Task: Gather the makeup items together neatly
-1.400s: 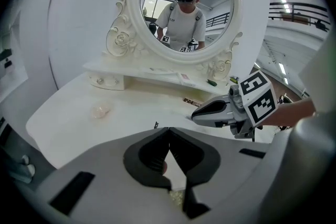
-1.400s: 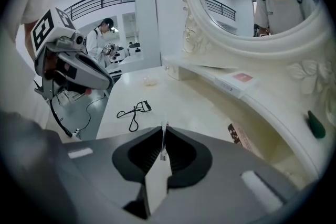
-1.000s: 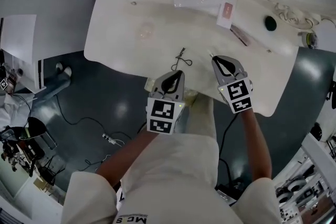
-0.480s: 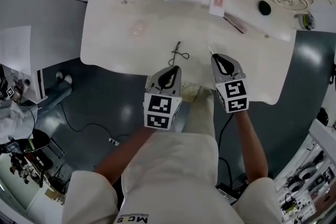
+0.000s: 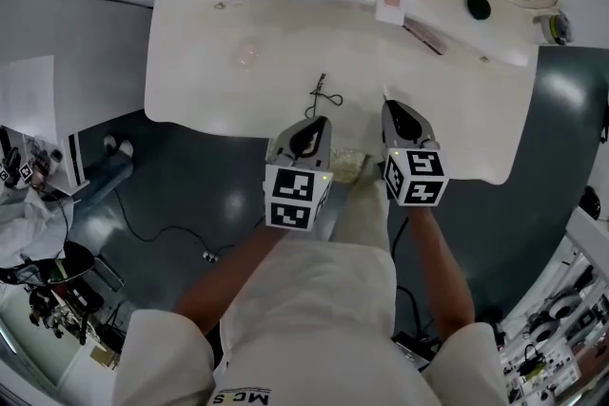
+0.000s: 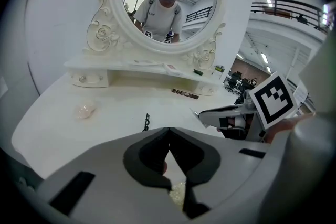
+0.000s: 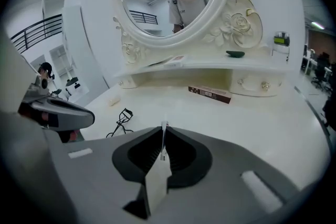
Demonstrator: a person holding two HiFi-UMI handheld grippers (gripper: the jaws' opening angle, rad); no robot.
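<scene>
Barely begun, by the look of it. Pinched in the fingers of the right gripper [image 7: 164, 128], over the front edge of the surface [image 5: 457, 128]: a thin white slip [image 7: 156, 182]. Pressed together, empty: fingers of the left gripper [image 6: 168, 129]. Left to gather: eyelash curler [image 5: 325, 97] front middle, brown box [image 5: 425, 38] rear right, pink puff [image 5: 248, 52] left.

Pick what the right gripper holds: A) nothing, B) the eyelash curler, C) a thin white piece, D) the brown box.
C: the right gripper is shut on a thin white piece seen edge-on between its jaws, while the eyelash curler and brown box lie on the table.
</scene>
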